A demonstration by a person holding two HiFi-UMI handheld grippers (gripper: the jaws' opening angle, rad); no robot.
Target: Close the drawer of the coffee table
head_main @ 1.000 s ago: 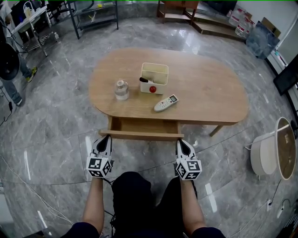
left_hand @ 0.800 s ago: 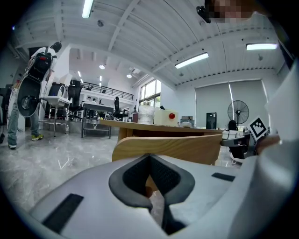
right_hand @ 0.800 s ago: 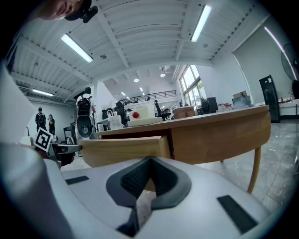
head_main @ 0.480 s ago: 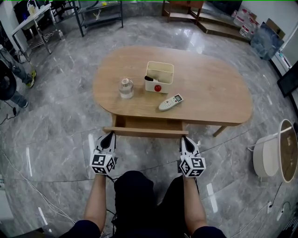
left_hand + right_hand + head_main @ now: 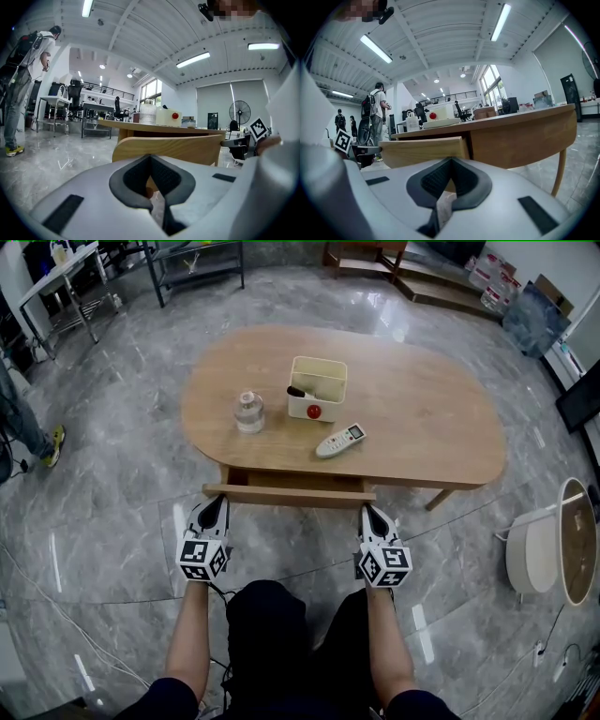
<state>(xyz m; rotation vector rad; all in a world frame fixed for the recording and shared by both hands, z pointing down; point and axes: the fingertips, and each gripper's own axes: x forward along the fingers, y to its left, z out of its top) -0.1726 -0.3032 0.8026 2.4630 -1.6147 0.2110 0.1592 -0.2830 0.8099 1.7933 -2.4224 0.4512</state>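
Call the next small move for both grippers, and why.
Probably push both forward together, evenly. The drawer front juts out from under the coffee table, so it isn't closed. The left gripper and right gripper, jaws together, sit at its two ends; an uneven push might skew it.

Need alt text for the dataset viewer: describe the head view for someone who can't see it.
From above, a person holds the left gripper and right gripper, jaws shut, tips at the front of a slightly open drawer under an oval wooden coffee table. On top: a jar, white box, remote.
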